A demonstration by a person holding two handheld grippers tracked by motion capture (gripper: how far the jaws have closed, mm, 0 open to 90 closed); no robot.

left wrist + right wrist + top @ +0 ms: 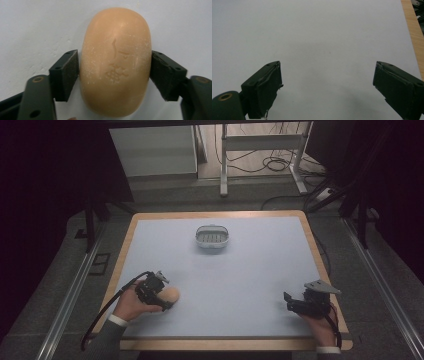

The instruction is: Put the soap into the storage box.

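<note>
On the pale table (260, 270), the left tool (115, 72) pinches the soap (116, 62); the right tool (327, 85) rests spread.

Peach-orange soap (115, 62), stamped emblem; black left tongs (115, 75); grey-white dish (212, 238); pale blue-grey mat (250, 270); wood-edged table (320, 265).

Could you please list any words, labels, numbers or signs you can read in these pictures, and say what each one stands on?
Soap bar, held between the left gripper pads: a pressed-in mark on its top face, a few strokes above a small cluster pattern; too shallow and worn to read as text.
Soap dish at the far side of the table: no lettering to be made out.
Right gripper: no marking.
</note>
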